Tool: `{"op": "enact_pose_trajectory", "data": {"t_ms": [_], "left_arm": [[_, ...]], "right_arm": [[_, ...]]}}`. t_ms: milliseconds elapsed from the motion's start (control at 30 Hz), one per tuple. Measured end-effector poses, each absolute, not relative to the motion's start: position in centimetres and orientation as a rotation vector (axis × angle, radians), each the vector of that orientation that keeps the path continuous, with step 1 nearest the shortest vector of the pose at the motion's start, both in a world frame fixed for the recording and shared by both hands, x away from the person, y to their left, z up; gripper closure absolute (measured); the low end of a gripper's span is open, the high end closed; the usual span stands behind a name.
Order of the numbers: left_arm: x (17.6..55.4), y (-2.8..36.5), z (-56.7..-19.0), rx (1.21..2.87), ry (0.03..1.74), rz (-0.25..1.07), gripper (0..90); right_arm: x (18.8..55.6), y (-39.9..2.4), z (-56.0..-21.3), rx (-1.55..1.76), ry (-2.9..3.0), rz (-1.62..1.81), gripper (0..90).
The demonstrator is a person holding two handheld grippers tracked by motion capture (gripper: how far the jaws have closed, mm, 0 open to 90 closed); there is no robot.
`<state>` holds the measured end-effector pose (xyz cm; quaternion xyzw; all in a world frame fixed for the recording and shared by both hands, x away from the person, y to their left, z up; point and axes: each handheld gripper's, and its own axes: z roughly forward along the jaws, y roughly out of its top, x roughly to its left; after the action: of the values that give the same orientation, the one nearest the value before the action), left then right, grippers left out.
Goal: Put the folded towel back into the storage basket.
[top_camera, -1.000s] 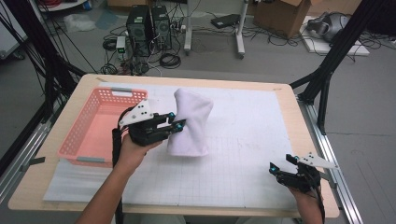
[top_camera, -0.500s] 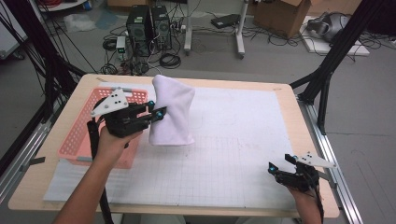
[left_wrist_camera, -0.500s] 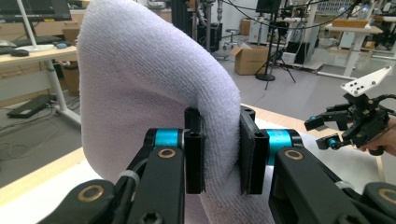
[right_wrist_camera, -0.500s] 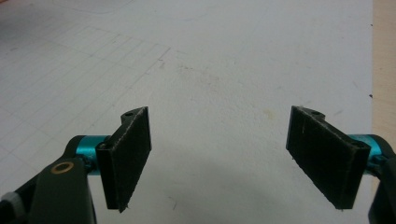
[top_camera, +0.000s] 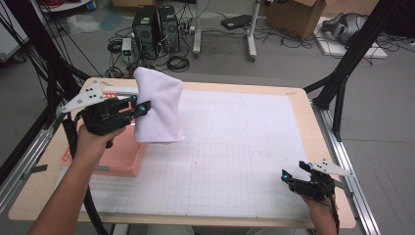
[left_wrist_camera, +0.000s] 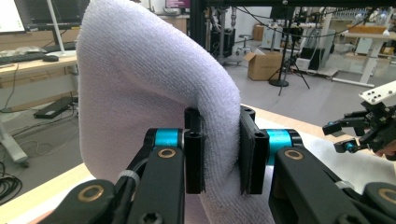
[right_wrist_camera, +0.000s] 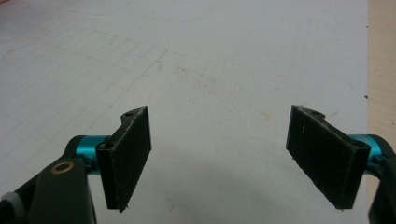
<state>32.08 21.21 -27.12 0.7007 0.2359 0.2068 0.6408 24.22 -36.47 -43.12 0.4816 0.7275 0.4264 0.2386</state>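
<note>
Dangling from the left gripper (top_camera: 139,108), whose jaws pinch one fold, the white towel (top_camera: 157,105) hangs at nine o'clock over the pink basket (top_camera: 115,159) and could slip free, while the right gripper (top_camera: 296,171) idles agape.

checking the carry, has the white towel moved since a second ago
Yes. The white towel, clamped in the left gripper, has gone left and up the high view, from over the mat's middle to the pink basket.
</note>
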Motion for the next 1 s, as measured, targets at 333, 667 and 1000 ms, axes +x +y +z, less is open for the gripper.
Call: {"op": "enact_pose_trajectory", "data": {"t_ms": [333, 667, 1000], "left_arm": [[32.5, 24.5, -27.0, 1.567, 0.571, 0.498, 75.1], [33.0, 27.9, -27.8, 1.534, 0.622, 0.501, 75.1], [33.3, 31.2, -29.2, 1.511, 0.666, 0.498, 75.1]], "right_arm": [[24.3, -36.2, -43.2, 1.314, 2.001, 1.160, 21.0], [24.2, -36.1, -43.1, 1.311, 1.999, 1.151, 21.0], [24.3, -35.7, -43.1, 1.304, 2.009, 1.132, 21.0]]}}
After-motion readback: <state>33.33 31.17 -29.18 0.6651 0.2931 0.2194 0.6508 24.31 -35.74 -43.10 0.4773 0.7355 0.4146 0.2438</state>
